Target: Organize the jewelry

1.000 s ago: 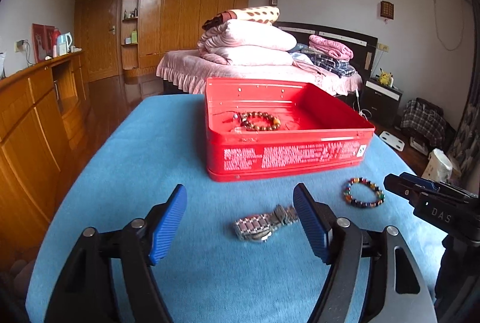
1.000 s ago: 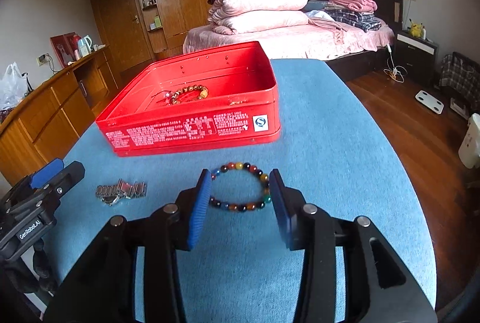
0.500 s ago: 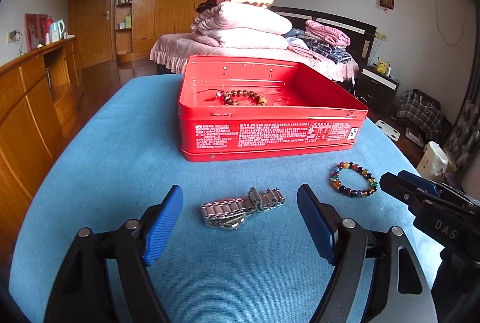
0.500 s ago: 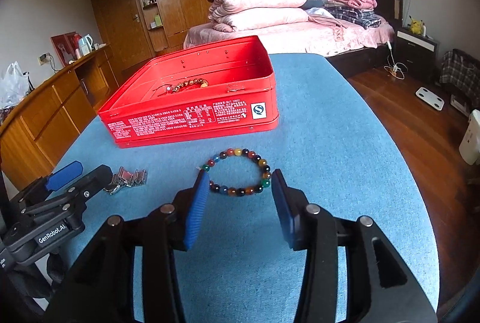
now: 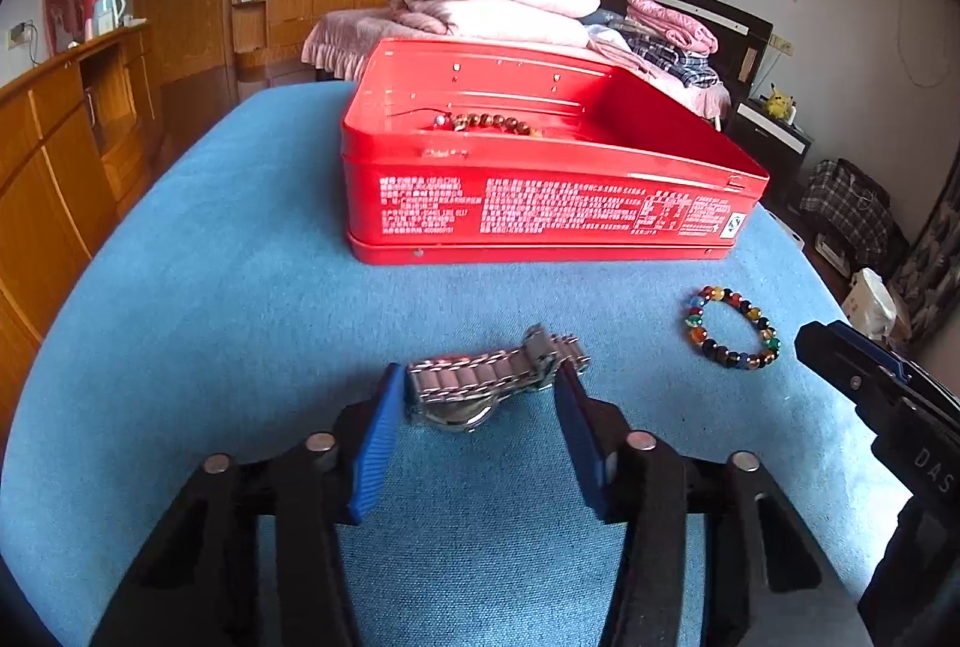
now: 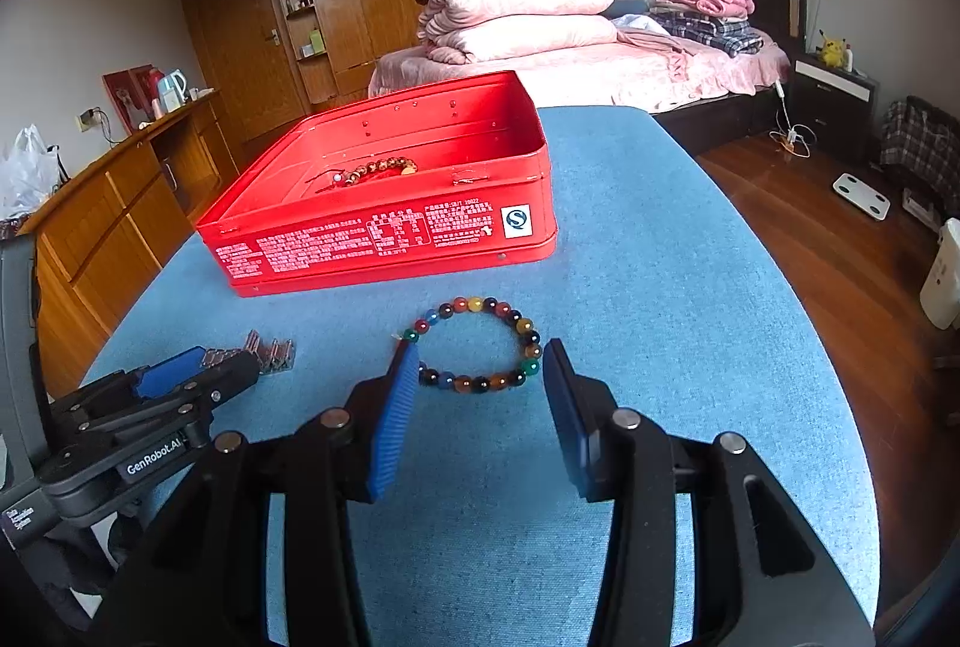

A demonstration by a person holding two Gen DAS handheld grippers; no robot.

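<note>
A silver metal watch (image 5: 480,386) lies on the blue table between the jaws of my left gripper (image 5: 477,389); the left blue pad touches the band, the right pad is close beside it, not clamped. The watch's end shows in the right wrist view (image 6: 270,350). A multicoloured bead bracelet (image 6: 480,341) (image 5: 732,326) lies with its near edge between the open jaws of my right gripper (image 6: 477,377). An open red tin box (image 5: 540,203) (image 6: 384,233) stands behind, holding a brown bead bracelet (image 5: 492,123) (image 6: 375,168).
The blue cloth table (image 5: 210,257) drops off at left and right. The left gripper body (image 6: 138,425) sits at the right view's lower left; the right gripper (image 5: 870,383) shows in the left view. A wooden cabinet (image 5: 54,137) and a bed (image 6: 600,65) stand beyond.
My left gripper has dropped forward around the watch and its jaws have narrowed onto it. My right gripper has moved forward so its jaws flank the bracelet's near edge.
</note>
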